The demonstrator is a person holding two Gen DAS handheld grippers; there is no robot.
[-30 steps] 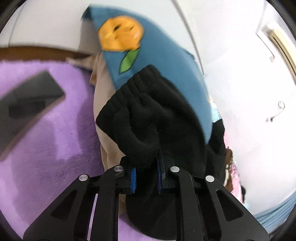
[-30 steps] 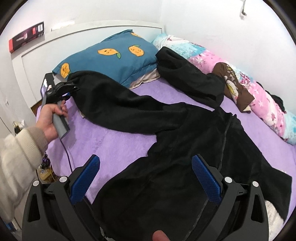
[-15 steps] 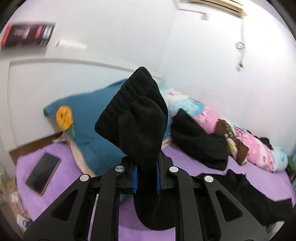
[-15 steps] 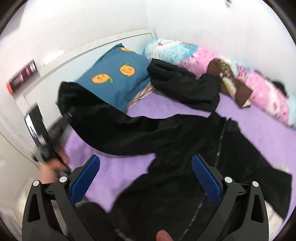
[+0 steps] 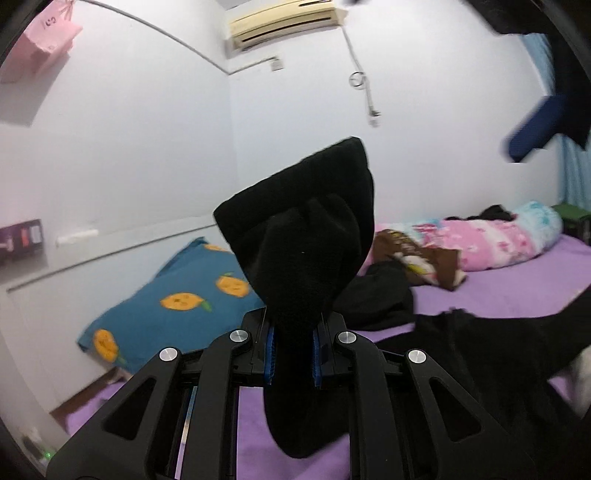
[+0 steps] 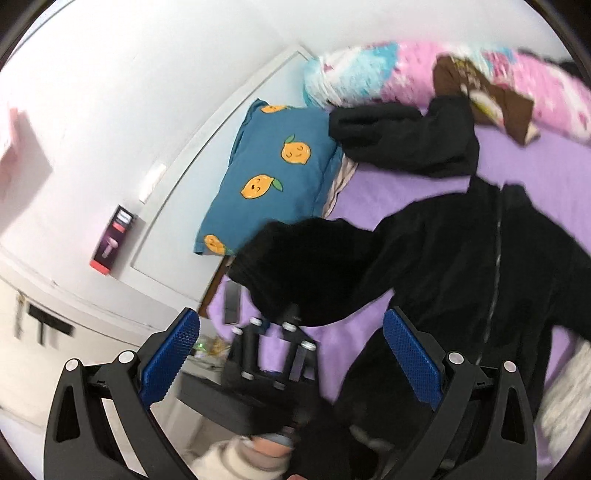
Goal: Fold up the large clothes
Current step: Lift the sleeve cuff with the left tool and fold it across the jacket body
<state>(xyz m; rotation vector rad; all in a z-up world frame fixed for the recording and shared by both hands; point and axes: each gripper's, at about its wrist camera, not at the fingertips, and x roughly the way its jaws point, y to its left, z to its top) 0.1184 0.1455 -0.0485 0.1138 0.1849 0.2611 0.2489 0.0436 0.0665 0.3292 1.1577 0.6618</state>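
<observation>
- While the left gripper (image 5: 291,356) points up and across the room, its jaws are closed tight on the cuff end of a black sleeve (image 5: 303,236), which stands bunched above the blue pads and hangs in a loose tail below them.
- From the right wrist view, that same left gripper (image 6: 275,330) shows low in the middle, with the sleeve (image 6: 314,266) running from it to the body of the black fleece jacket (image 6: 480,258).
- That jacket lies spread on the purple bedsheet (image 6: 388,188), zipper line facing up, its far sleeve draped toward the pillows.
- Held above the bed, the right gripper (image 6: 291,363) has its jaws wide apart, and nothing sits between the blue pads (image 6: 170,356).
- Near the headboard wall, a teal pillow with lemon prints (image 6: 277,173) lies just beside the jacket's far sleeve.
- Along the side wall, a rolled pink and blue quilt (image 5: 491,240) rests on the bed, with a brown printed cloth (image 5: 424,258) touching it.
- High on the wall, an air conditioner (image 5: 284,18) is mounted near the corner.
</observation>
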